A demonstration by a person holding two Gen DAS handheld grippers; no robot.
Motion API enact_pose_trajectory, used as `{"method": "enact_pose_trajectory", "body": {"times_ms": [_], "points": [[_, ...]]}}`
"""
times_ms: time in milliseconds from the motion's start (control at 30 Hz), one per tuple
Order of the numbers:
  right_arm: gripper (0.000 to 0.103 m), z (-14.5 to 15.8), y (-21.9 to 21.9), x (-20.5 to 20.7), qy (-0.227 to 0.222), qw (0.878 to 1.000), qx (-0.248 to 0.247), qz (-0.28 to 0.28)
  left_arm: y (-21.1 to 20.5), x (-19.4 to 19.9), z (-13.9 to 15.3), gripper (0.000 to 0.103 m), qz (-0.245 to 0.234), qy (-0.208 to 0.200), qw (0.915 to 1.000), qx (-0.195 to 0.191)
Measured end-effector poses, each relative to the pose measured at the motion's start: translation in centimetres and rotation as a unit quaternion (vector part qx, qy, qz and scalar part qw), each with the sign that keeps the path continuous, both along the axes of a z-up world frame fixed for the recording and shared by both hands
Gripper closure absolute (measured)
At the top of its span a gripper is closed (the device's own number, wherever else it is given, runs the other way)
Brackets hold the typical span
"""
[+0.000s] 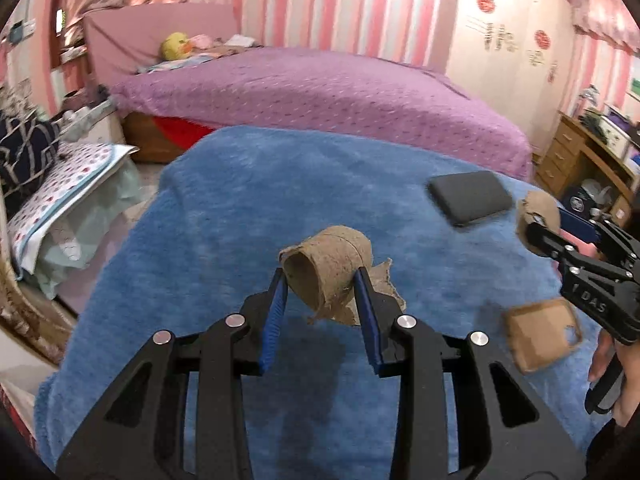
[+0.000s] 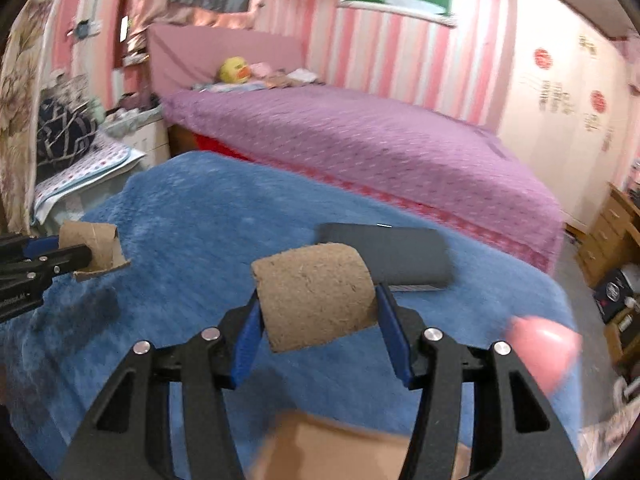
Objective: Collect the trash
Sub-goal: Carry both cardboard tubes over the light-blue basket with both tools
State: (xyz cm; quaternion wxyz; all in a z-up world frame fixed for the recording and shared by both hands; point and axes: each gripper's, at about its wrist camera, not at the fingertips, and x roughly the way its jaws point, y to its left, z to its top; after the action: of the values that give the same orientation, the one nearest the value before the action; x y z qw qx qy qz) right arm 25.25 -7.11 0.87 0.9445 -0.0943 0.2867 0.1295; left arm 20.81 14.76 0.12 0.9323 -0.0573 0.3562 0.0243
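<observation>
1. The left gripper is partly closed, its blue pads pinching a torn cardboard tube lifted above the middle of the blue blanket.
2. The right gripper stands about half open, clamped on a second cardboard tube raised above the blanket's right side.
3. A flattened cardboard piece lies near the blanket's right edge, a dark flat case farther back.

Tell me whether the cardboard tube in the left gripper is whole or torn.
Torn. The cardboard tube held in the left gripper has a ragged open rim and a loose flap hanging off its lower right edge.
</observation>
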Motion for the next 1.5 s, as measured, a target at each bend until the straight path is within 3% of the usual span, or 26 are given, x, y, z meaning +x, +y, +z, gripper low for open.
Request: {"method": "enact_pose_trajectory", "body": {"times_ms": [267,567,867,1267,1500], "points": [[0.049,1.9,-10.4,-7.2,-0.021,0.996,-0.014,-0.085,-8.1,-2.1,0.9,0.07,-0.058,-0.012,0.998,-0.023],[0.049,1.4,-21.0,-13.5,-0.017,0.983,0.001,-0.18,-16.3,-5.2,1.6,0.07,-0.118,-0.038,0.9922,-0.006],[0.049,-0.6,-27.9,-16.7,-0.01,0.969,0.012,-0.247,-22.0,-6.5,0.7,0.07,-0.155,-0.041,0.9868,0.024],[0.049,-1.4,-35.1,-18.2,-0.007,0.955,0.027,-0.294,-27.6,-7.3,0.3,0.07,-0.176,-0.037,0.9835,0.02],[0.049,-1.7,-38.7,-20.0,-0.006,0.947,-0.007,-0.322,-33.3,-8.6,0.1,0.07,-0.213,-0.042,0.9762,0.005]]}}
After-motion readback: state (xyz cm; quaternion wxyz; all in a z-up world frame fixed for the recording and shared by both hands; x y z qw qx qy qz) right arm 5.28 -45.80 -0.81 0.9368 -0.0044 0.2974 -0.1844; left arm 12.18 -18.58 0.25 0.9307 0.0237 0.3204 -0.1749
